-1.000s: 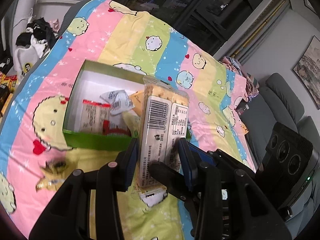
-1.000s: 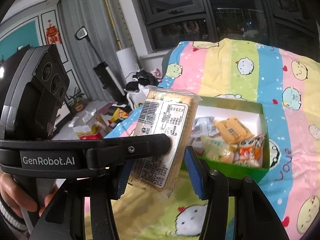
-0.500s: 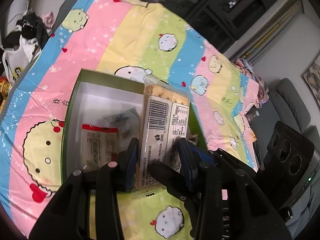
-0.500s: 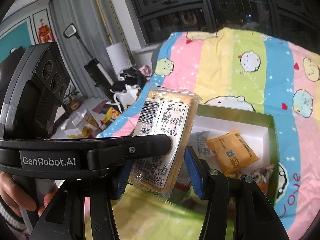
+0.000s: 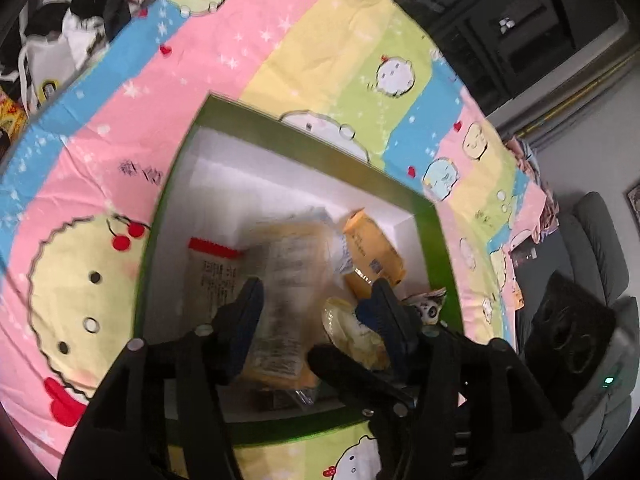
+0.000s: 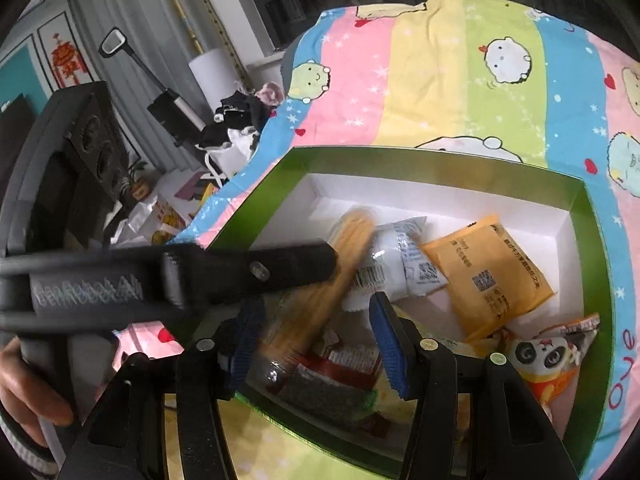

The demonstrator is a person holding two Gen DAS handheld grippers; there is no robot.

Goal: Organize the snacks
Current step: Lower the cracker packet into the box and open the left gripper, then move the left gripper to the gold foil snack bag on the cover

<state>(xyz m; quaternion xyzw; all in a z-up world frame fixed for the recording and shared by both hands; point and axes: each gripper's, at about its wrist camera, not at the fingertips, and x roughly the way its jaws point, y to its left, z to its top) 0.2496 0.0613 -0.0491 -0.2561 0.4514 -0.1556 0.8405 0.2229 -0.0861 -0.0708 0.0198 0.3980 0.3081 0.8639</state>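
- Blue rubber pads line the left gripper (image 5: 316, 304), and its jaws are opening right now; the long cracker pack (image 5: 282, 300) sits blurred between them, and the pads do not look pressed on it.
- In the right wrist view that same pack (image 6: 320, 304) lies tilted over the near left part of the box, one end up by the left gripper's black finger.
- The right gripper (image 6: 314, 330) has its jaws parted, and the pack's near end is in the gap; neither pad clearly grips it.
- Around it, inside the green box (image 5: 436, 240) with its white lining: an orange packet (image 6: 488, 276) to the far right, a white packet (image 6: 404, 264) just beside it, a panda-print packet (image 6: 556, 356) in the near right corner, a red-topped pack (image 5: 212, 268) on the left.
- The box rests on a striped cartoon blanket (image 5: 120, 128).
- At the left edge, a person's hand (image 6: 24, 392) holds the left gripper's handle.
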